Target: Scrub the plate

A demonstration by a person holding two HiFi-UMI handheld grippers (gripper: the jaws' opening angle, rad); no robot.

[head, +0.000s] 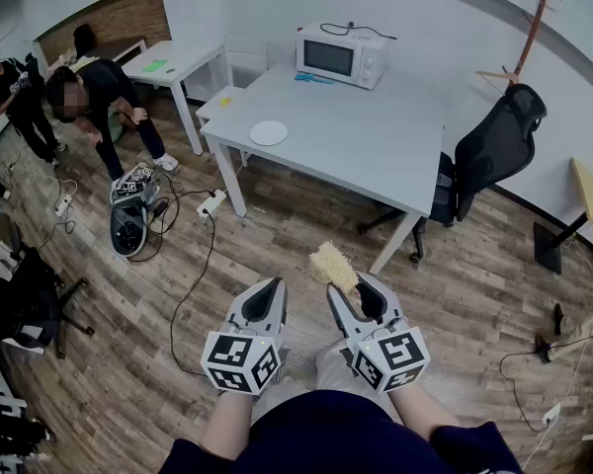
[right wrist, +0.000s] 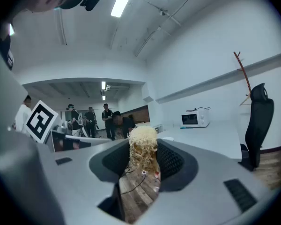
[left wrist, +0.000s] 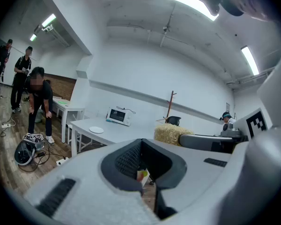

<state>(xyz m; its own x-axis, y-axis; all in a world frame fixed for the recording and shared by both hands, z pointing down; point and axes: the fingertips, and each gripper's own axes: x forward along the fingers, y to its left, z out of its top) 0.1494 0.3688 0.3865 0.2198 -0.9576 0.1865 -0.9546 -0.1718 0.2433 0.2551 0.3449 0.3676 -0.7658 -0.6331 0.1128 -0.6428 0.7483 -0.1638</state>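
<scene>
A white plate lies near the left edge of a white table across the room; it also shows small in the left gripper view as the plate. My right gripper is shut on a straw-coloured fibre scrubber, which sticks up past the jaw tips as the scrubber. My left gripper is shut with nothing held, its jaws together at the left gripper. Both grippers hover side by side over the wooden floor, well short of the table.
A microwave stands at the table's far end. A black office chair is at its right. On the floor to the left lie a device, cables and a power strip. Several people stand far left beside another white table.
</scene>
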